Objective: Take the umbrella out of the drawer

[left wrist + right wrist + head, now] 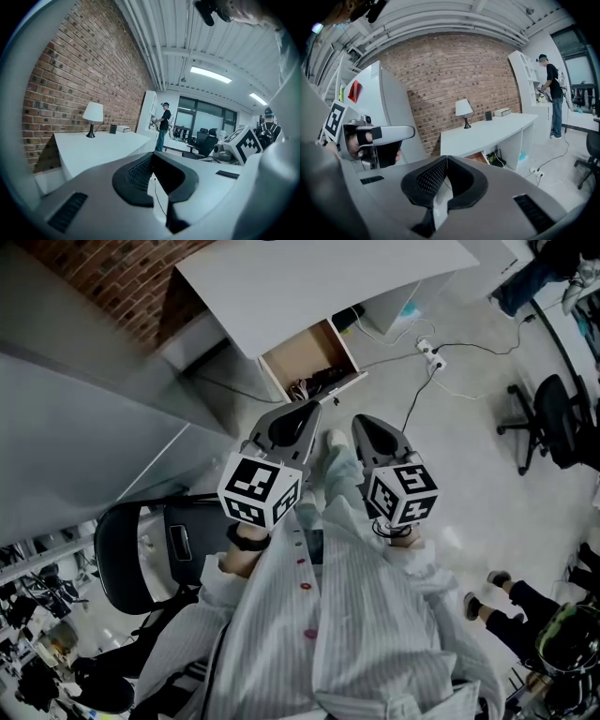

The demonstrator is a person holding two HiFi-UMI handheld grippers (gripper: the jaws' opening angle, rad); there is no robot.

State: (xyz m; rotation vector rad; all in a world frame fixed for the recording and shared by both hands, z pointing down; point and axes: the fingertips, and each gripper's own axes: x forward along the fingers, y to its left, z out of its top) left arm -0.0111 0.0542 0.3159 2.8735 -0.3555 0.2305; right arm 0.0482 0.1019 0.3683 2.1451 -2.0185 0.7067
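Drawer (pixel 298 352) under the desk (pixel 319 282) stands pulled open. Umbrella (pixel 325 378) shows as a dark bundle in the drawer end farthest from the desk. Left gripper (pixel 313 409) and right gripper (pixel 360 424) hang near the desk, short of the drawer, fingers pressed together with nothing between them.

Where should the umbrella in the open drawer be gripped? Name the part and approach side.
Probably mid-length, from above: the umbrella lies low across the open drawer's front end, its walls blocking side approaches. Handle and canopy are too small to tell apart. Open the shut right gripper first.
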